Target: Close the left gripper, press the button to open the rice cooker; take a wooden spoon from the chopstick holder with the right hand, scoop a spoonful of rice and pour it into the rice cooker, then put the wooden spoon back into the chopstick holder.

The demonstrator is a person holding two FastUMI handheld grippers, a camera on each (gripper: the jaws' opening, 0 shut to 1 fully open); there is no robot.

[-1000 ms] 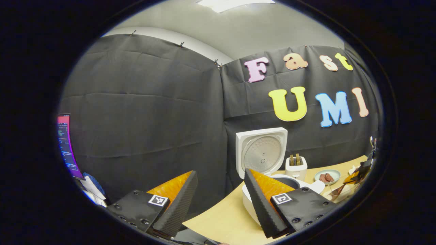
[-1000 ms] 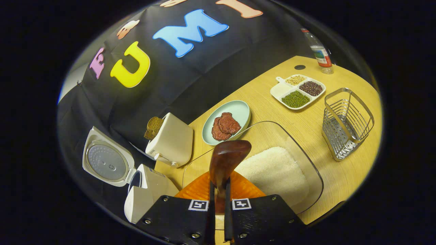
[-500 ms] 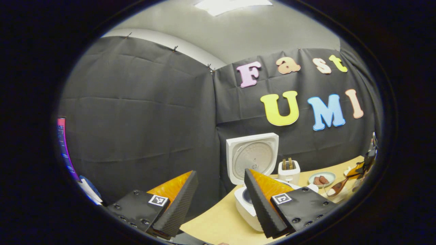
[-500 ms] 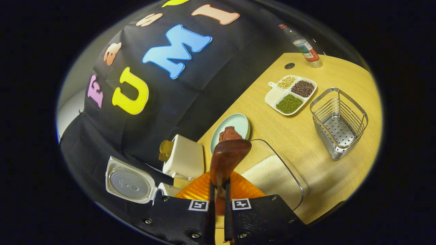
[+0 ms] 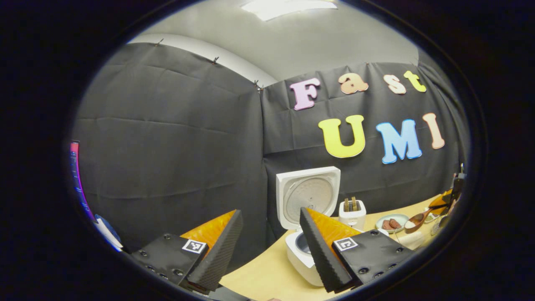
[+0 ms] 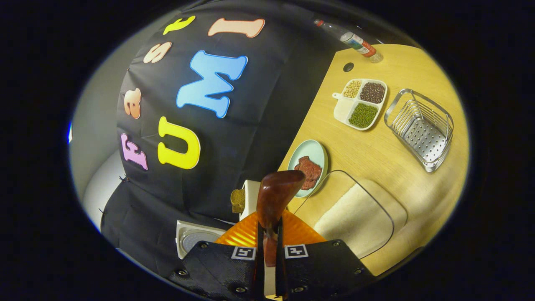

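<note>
Rice cooker (image 5: 307, 234) lid open; right gripper (image 6: 267, 255) clamps rice-laden wooden spoon (image 6: 276, 198); left gripper (image 5: 267, 246) spread, idle; pouring and return to chopstick holder (image 6: 422, 129) remain.

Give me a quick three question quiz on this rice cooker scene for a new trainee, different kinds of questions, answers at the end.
1. True or false: the rice cooker has its lid up.
2. What does the right gripper hold? A) wooden spoon B) bottle C) plate
3. Fill in: the left gripper is ___, holding nothing.

Key
1. True; the lid stands upright behind the pot.
2. A; the wooden spoon is clamped between its fingers, and the left gripper view shows rice in its bowl.
3. Open.
</note>
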